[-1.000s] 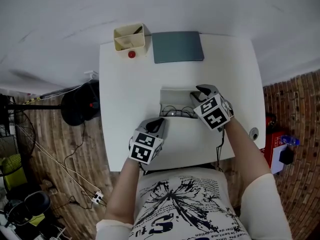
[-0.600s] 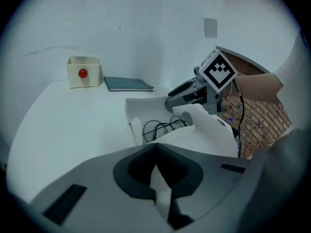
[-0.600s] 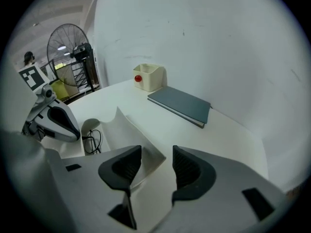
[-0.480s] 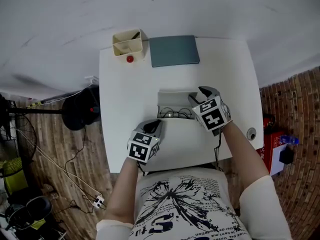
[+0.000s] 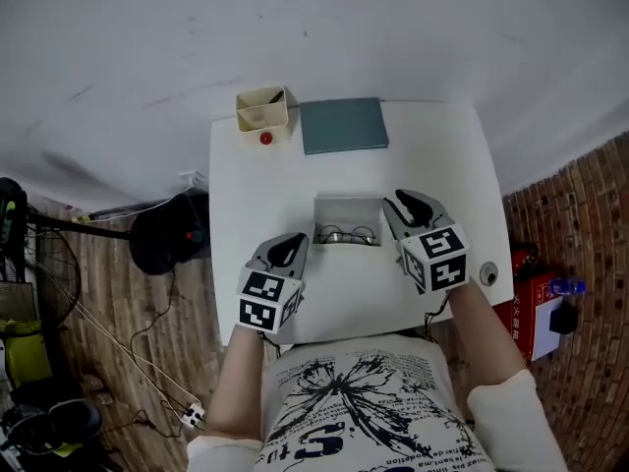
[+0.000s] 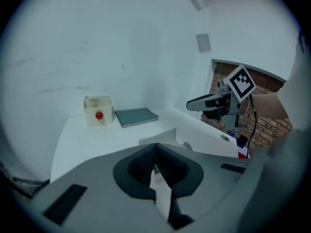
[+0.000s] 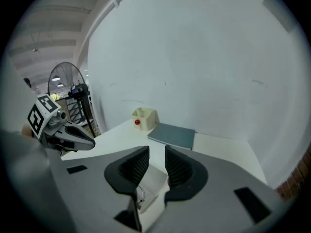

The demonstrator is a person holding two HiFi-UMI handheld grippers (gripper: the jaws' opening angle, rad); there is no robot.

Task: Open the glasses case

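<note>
The case lies open in the middle of the table, lid tipped back and what look like glasses inside, so the opening step seems done. The left gripper hovers off its left end with jaws pressed together on nothing. The right gripper hovers off its right end, its jaws just been closing to a narrow gap with nothing between them. All that's left, I'd guess, is drawing both away without nudging the lid shut.

Plain workroom, white table, standing fan, loose cables
</note>
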